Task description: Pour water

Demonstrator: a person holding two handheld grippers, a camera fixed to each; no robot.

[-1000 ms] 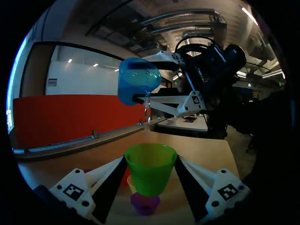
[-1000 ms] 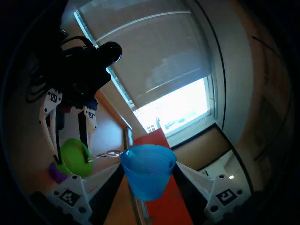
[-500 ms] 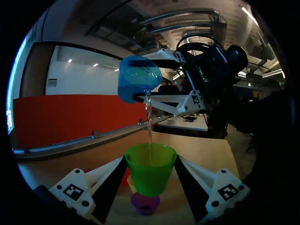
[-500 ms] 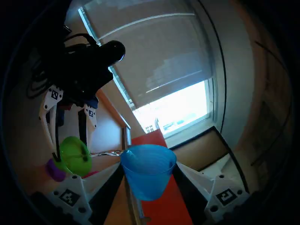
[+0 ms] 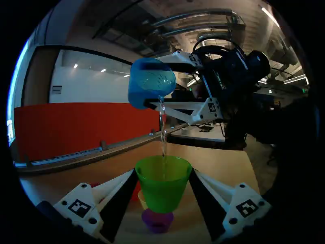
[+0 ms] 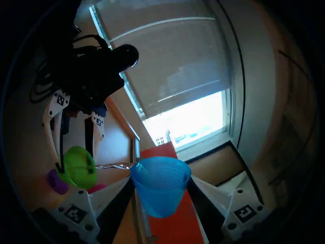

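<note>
Right gripper (image 6: 161, 181) clamps tilted blue cup (image 5: 149, 83), water (image 5: 163, 132) streaming into green cup (image 5: 163, 191) clamped by left gripper (image 5: 163, 177).

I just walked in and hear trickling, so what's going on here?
A person is pouring water with a handheld tool in each hand. The right tool grips a blue cup, tipped over, and a thin stream of water runs from it into a green cup that the left tool holds upright below, above a wooden table. A purple cup stands on the table beneath. The pour is under way.
</note>
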